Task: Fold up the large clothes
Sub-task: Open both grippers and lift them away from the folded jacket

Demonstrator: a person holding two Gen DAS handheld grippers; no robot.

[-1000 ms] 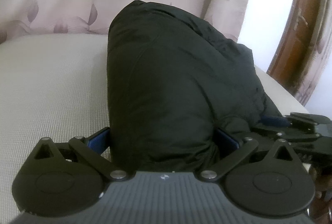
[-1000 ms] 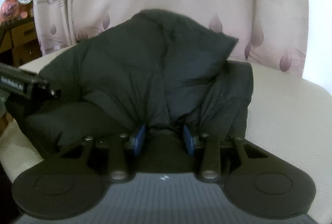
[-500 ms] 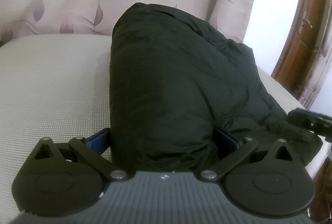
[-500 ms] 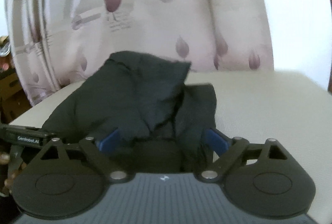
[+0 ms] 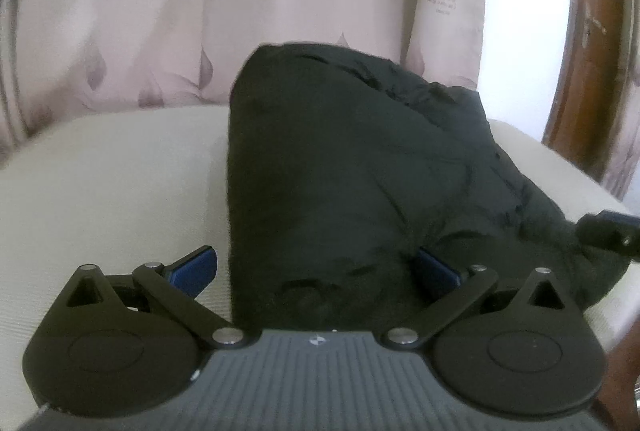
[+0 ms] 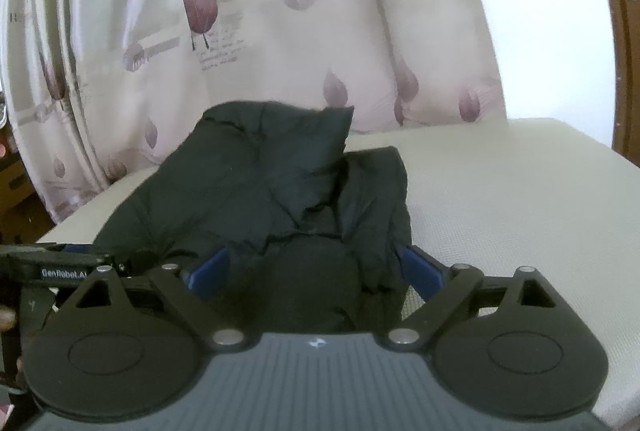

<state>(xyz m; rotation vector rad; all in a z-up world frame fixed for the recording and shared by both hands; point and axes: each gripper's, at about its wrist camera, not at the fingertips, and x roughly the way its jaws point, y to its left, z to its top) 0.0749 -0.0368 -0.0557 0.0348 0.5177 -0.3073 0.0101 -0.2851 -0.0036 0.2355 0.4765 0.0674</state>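
— Item one, the garment?

— Black padded jacket (image 5: pixel 360 191), folded into a bulky bundle, lying on the cream mattress (image 5: pixel 100 191). From my right wrist view the same jacket (image 6: pixel 280 183) sits at the mattress's near edge, toward its left side, with a loose flap standing up at the back.

— Left tongs?

— Left tongs (image 5: pixel 316 271): spread wide, blue pads either side of the bundle's near end. The left pad stands clear of the fabric; the right pad touches it. Nothing clamped.

— Right tongs?

— Right tongs (image 6: pixel 316 271): also spread wide, jacket fabric bunched between the pads, not pinched.

— Surroundings?

— Leaf-print curtain (image 6: pixel 280 31) behind the mattress; brown wooden door frame (image 5: pixel 580 71) to the right.
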